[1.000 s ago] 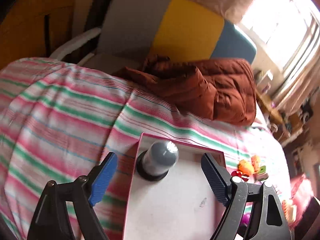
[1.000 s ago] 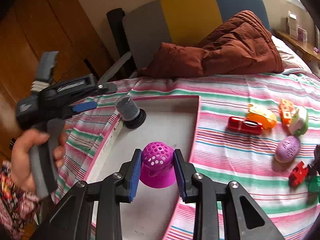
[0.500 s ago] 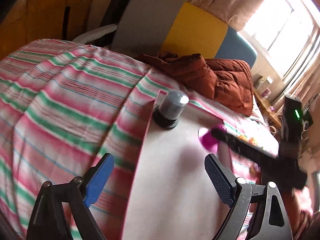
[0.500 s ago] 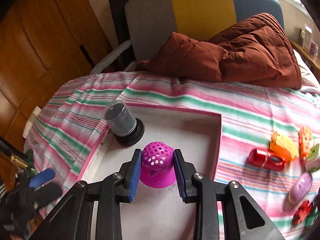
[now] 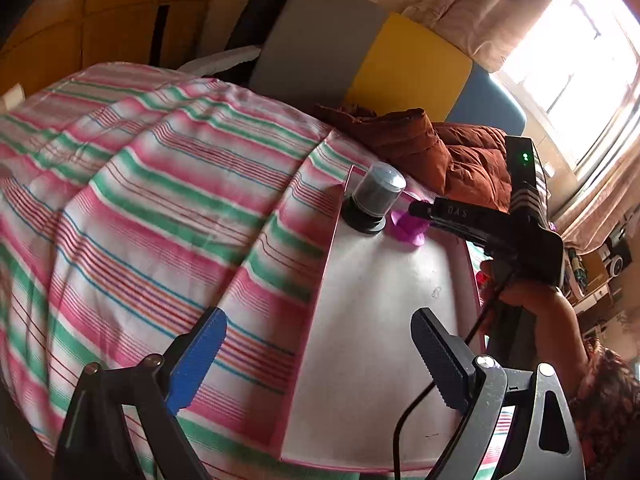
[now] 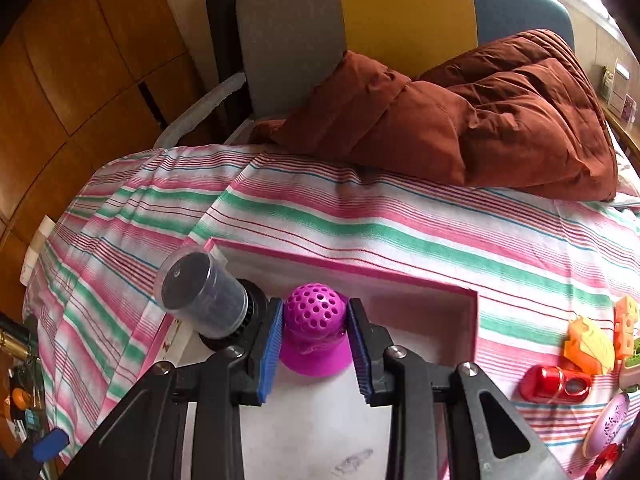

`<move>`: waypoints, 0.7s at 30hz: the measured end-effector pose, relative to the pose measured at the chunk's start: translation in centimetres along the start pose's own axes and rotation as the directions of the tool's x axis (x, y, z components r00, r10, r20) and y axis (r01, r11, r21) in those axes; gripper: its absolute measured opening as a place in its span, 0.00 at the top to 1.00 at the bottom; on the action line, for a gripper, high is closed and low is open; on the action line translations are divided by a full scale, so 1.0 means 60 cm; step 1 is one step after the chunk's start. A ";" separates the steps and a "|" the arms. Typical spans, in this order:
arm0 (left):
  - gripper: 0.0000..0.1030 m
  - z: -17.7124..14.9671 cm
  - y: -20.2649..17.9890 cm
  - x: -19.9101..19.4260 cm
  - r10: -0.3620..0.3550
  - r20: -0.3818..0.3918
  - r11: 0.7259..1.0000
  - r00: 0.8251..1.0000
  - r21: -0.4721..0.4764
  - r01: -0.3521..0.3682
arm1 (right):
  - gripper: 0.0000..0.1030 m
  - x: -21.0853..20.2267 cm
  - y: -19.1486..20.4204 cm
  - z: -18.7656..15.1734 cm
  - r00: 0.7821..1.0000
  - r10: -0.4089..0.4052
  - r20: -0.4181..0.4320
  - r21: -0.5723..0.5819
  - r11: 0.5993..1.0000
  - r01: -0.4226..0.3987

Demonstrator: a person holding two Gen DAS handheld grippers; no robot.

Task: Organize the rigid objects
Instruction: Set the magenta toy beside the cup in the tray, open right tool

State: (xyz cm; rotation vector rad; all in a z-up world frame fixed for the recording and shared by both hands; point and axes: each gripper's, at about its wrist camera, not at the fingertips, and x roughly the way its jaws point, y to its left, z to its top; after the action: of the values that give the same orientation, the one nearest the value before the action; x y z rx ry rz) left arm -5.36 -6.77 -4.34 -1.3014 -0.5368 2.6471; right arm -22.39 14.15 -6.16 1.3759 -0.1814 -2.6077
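Observation:
My right gripper [image 6: 316,356] is shut on a magenta perforated dome-shaped object [image 6: 315,326], held at the far left corner of the white pink-rimmed tray [image 6: 352,270], right beside a grey cylindrical container on a black base [image 6: 208,300]. In the left wrist view the container [image 5: 374,198], the magenta object [image 5: 408,228] and the tray [image 5: 320,300] show ahead. My left gripper [image 5: 316,364] is open and empty, low over the tray's near left edge.
The tray lies on a bed with a pink, green and white striped sheet [image 6: 360,216]. A brown quilt [image 6: 480,120] is bunched at the headboard. Small toys lie to the tray's right: a red one [image 6: 556,384], an orange one [image 6: 590,346], a purple oval [image 6: 608,424].
My right gripper carried the magenta object forward and left, up beside the grey container. My left gripper drew back and away from the container, staying open.

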 end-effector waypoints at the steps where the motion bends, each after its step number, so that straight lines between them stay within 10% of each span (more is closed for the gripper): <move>1: 0.09 -0.002 0.002 -0.001 0.001 0.002 1.000 1.000 -0.004 -0.001 | 0.68 0.002 0.000 0.001 1.000 0.010 -0.001 0.006 1.000 -0.010; 21: 0.08 -0.046 -0.059 -0.009 -0.081 -0.037 0.994 0.996 0.066 0.083 | 0.63 -0.184 -0.082 -0.132 0.997 0.003 0.082 0.106 0.994 -0.011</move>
State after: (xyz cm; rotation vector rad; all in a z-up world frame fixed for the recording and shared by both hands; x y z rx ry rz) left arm -2.95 -2.92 -4.15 -1.2742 -0.4812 2.5490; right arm -10.25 21.25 -2.69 1.2995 -0.3415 -2.6855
